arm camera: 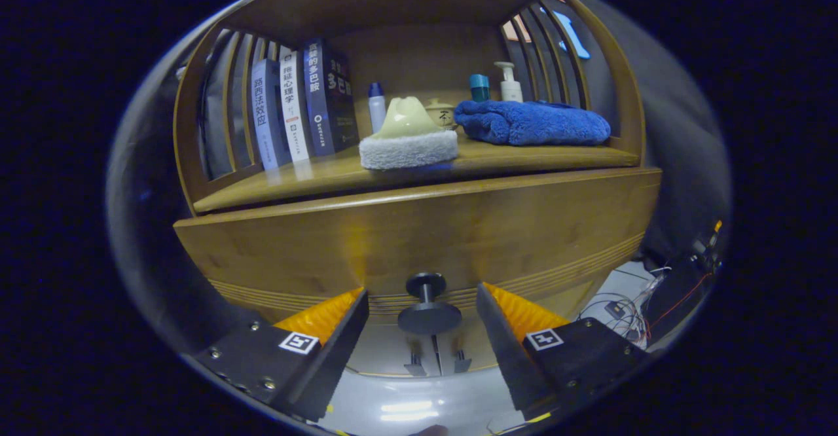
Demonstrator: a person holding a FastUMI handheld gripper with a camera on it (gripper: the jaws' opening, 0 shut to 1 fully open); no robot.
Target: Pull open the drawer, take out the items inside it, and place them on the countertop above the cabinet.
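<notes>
A wooden cabinet stands straight ahead, and its drawer front [419, 233] sits flush, so whatever is inside is hidden. A dark round knob [429, 317] sticks out from the drawer's lower middle. My gripper [422, 292] is open, one finger on each side of the knob. Neither finger touches it, and there is a gap on both sides. The fingertips [357, 305] reach almost to the drawer face. The countertop [537, 156] runs above the drawer, under a curved wooden hood.
On the countertop stand several books [298, 105] at the left, a cream object on a white fluffy pad [408, 141] in the middle, a folded blue towel [533, 124] at the right, and small bottles [509, 84] behind. Cables [628, 311] lie on the floor right of the cabinet.
</notes>
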